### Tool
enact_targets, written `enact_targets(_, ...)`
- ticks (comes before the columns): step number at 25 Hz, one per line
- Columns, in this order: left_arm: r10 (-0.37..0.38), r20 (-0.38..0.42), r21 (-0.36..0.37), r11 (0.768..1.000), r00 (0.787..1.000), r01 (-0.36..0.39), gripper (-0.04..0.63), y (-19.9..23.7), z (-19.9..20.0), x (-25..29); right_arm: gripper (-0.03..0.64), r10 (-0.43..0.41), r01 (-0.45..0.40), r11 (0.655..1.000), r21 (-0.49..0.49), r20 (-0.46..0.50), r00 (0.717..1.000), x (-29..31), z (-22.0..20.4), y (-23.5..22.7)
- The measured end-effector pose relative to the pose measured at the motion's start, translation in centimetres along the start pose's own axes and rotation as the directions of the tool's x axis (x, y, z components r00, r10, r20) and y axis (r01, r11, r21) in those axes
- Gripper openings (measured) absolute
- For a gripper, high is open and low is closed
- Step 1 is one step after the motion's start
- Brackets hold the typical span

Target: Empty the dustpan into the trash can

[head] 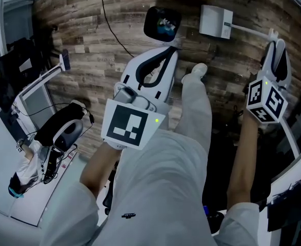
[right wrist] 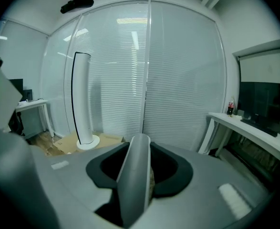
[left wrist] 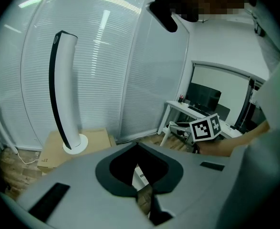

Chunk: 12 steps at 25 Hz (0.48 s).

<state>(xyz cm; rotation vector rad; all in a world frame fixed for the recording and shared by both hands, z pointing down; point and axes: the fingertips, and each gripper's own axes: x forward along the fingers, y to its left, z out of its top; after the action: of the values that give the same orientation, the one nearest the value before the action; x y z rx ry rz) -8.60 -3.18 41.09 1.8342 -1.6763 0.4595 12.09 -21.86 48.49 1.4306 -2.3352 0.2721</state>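
Dustpan handle [right wrist: 136,175] | clamped between right gripper [head: 274,44] jaws | left gripper [left wrist: 139,149] closed, empty

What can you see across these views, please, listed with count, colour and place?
trash can: one, dark, on the wooden floor ahead.
dustpan: one, white, right of the trash can; its long handle sits in the right hand-held gripper.
tower fan: one, white with a black stripe, standing on a cardboard box by the blinds.
cable: one, black, on the floor left of the trash can.
monitor: one, black, on a white desk.
left hand-held gripper: one, white, shut and empty, pointing toward the trash can.
right hand-held gripper: one, white, shut on the handle.
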Motion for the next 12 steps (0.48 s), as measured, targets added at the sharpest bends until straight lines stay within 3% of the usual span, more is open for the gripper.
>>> enact_targets(5, -0.062, -0.04, 0.032, 0.997, 0.997, 0.064, 0.006, -1.6, -1.7, 1.6, 0.146, -0.041, 0.041, 0.999, 0.024, -0.02, 0.999, 1.0, -2.5, -0.4)
enact_targets(12, -0.076, -0.052, 0.017, 0.997, 0.996, 0.077, 0.006, -2.3, -2.3, 1.9, 0.149, -0.044, 0.045, 0.999, 0.026, -0.011, 0.999, 1.1, -2.6, -1.6)
